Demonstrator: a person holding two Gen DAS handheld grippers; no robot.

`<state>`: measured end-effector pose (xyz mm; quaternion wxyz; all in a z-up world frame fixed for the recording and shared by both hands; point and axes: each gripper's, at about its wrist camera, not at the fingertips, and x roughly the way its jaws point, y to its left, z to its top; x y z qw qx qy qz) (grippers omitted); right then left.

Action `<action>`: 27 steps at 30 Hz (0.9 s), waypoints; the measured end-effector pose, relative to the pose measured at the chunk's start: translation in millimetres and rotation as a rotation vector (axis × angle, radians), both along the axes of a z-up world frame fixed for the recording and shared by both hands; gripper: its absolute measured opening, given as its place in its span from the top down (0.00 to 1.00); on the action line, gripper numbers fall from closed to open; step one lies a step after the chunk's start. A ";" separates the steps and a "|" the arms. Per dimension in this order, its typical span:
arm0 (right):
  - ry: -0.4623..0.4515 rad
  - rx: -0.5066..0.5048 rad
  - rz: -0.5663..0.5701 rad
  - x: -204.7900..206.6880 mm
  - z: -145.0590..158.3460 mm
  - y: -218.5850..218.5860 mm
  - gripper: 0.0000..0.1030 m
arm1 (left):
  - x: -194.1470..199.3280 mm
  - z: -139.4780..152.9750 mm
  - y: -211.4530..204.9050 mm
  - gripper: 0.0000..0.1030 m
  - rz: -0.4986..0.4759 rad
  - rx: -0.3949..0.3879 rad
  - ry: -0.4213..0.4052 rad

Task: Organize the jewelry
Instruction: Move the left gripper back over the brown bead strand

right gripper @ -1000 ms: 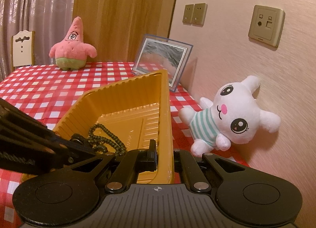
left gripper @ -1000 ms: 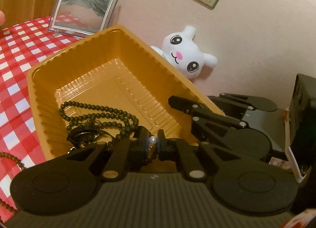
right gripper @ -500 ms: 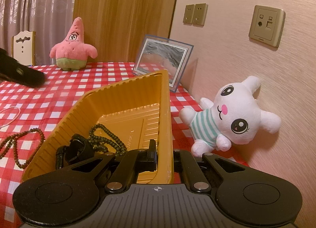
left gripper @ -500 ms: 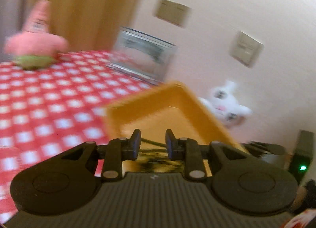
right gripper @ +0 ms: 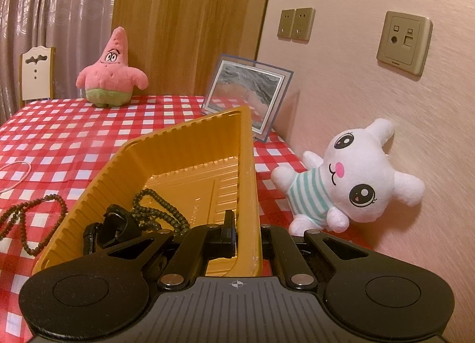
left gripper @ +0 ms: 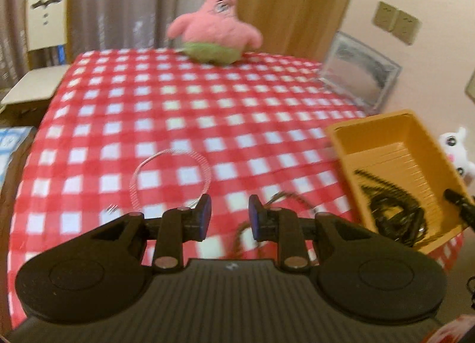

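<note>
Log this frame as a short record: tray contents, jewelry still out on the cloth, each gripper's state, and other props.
tray: yellow tray, tilted, wall pinched by right gripper
in tray: dark bead strand, black watch
on tablecloth: brown bead necklace, thin pale loop
left gripper: open, empty, above the cloth
props: pink starfish plush, white bunny plush, picture frame
</note>
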<state>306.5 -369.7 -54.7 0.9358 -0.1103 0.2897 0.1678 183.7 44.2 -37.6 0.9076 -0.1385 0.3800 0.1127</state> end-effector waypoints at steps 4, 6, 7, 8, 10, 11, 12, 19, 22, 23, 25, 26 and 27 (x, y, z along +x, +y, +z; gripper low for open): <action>-0.001 0.000 0.000 0.1 0.0 -0.1 0.96 | -15.2 -8.8 8.0 0.78 0.028 0.010 0.039; -0.001 0.000 -0.001 0.5 0.2 0.1 0.96 | -18.3 -14.0 7.5 0.78 0.031 0.010 0.056; 0.000 0.000 -0.001 0.4 0.2 0.2 0.96 | -18.0 -17.2 6.2 0.77 0.029 0.005 0.063; -0.001 -0.001 -0.001 0.9 0.2 0.5 0.96 | -20.3 -19.0 5.6 0.77 0.029 0.000 0.069; -0.001 -0.001 0.000 0.4 0.3 0.2 0.96 | -21.0 -22.6 0.6 0.78 0.023 -0.007 0.079; -0.001 -0.001 0.000 0.5 0.4 0.2 0.96 | -20.7 -24.2 -1.4 0.78 0.017 -0.011 0.084; -0.001 -0.001 0.001 0.7 0.4 0.2 0.96 | -21.1 -25.4 -4.1 0.78 0.010 -0.012 0.088; -0.001 -0.001 0.000 0.1 0.5 0.3 0.96 | -13.4 -32.9 -25.9 0.78 -0.069 0.009 0.099; -0.001 0.000 0.000 0.0 0.4 0.3 0.96 | -6.4 -37.8 -37.0 0.78 -0.112 0.018 0.102; -0.002 -0.001 0.000 0.0 0.4 0.5 0.96 | -3.2 -40.0 -40.2 0.78 -0.124 0.020 0.104; -0.001 -0.001 0.000 0.1 0.5 0.3 0.96 | 4.4 -45.6 -46.4 0.78 -0.155 0.023 0.112; 0.000 0.000 0.001 0.7 0.5 0.4 0.96 | 8.2 -48.9 -48.9 0.78 -0.166 0.030 0.116; -0.001 -0.001 0.001 0.0 0.4 0.5 0.96 | 13.1 -53.2 -51.7 0.78 -0.179 0.039 0.125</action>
